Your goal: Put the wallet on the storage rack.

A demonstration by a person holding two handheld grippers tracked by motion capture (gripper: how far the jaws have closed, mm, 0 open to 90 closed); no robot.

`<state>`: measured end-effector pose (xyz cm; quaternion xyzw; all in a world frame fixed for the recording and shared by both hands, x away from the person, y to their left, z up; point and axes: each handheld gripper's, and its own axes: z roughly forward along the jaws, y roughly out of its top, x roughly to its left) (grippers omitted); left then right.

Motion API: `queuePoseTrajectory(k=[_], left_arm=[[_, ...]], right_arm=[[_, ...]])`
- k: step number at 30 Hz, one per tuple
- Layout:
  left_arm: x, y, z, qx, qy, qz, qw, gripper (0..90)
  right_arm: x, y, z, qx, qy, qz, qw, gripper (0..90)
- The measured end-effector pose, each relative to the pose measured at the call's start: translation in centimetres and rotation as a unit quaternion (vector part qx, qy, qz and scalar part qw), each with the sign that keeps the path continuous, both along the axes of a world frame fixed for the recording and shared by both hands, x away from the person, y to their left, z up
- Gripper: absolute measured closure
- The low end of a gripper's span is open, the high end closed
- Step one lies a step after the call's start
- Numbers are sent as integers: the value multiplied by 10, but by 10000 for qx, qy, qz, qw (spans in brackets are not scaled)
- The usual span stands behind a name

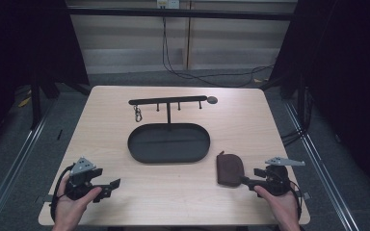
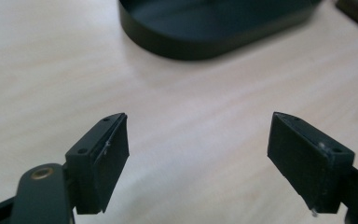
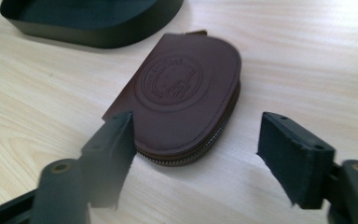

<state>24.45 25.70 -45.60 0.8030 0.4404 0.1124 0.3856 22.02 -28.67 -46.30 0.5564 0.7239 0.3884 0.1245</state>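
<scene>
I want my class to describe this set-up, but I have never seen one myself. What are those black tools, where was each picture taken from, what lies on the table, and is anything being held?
There is no robot: a person holds a hand tool with two black jaws in each hand. The high view looks down on the table from the person's side, with the left gripper and the right gripper near the front edge. The other two pictures come from cameras riding on the grippers, looking along their jaws. On the table stand a dark oval tray with a hook rack behind it, and a brown zipped pouch. Nothing is held. The left gripper is open over bare wood. The right gripper is open, its jaws either side of the pouch, not pressing it.
</scene>
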Motion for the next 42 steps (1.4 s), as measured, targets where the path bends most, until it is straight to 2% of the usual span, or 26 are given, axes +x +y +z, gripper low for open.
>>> queuePoseTrajectory(k=[4, 5, 8, 14, 17, 19, 24, 25, 28, 29, 32, 34, 39, 42], left_arm=[[2, 5, -5, -306, -79, 94, 9995, 205], [2, 6, -7, -424, -6, 95, 9991, 205], [3, 4, -10, -432, 101, 5, 9990, 205], [-1, -5, -8, -305, -69, -308, 9990, 195], [0, -5, -9, -196, 17, -426, 9989, 192], [0, -4, -9, -244, 31, -369, 9990, 192], [2, -1, -8, -190, 53, -375, 9991, 189], [2, -2, -9, -211, 43, -331, 9992, 189], [2, -3, -10, -155, 107, -419, 9989, 189], [2, -4, -10, -143, 87, -406, 9990, 189], [1, -4, -10, -135, 82, -415, 9990, 189], [2, -4, -10, -120, 103, -421, 9990, 189], [2, -3, -10, -126, 135, -422, 9989, 189], [2, -4, -10, -97, 137, -444, 9989, 189]], right_arm=[[2, -5, 4, 98, 78, 3, 9999, 304], [4, -6, 3, 103, 142, 41, 9998, 307], [12, -2, 2, 24, 436, 256, 9987, 302], [26, 16, 5, -487, 674, 375, 9958, 323], [35, 20, 11, -452, 663, 296, 9963, 364], [42, 21, 13, -449, 773, 350, 9954, 357], [60, 24, 16, -643, 1225, 507, 9891, 278], [62, 25, 16, -653, 1276, 516, 9883, 272], [70, 28, 18, -787, 1403, 581, 9853, 224], [73, 30, 19, -864, 1478, 633, 9832, 213], [81, 37, 20, -1103, 1779, 829, 9743, 186], [88, 41, 20, -1176, 1887, 886, 9709, 195], [100, 46, 20, -1319, 2037, 836, 9665, 188], [107, 51, 18, -1439, 2218, 939, 9598, 188]])
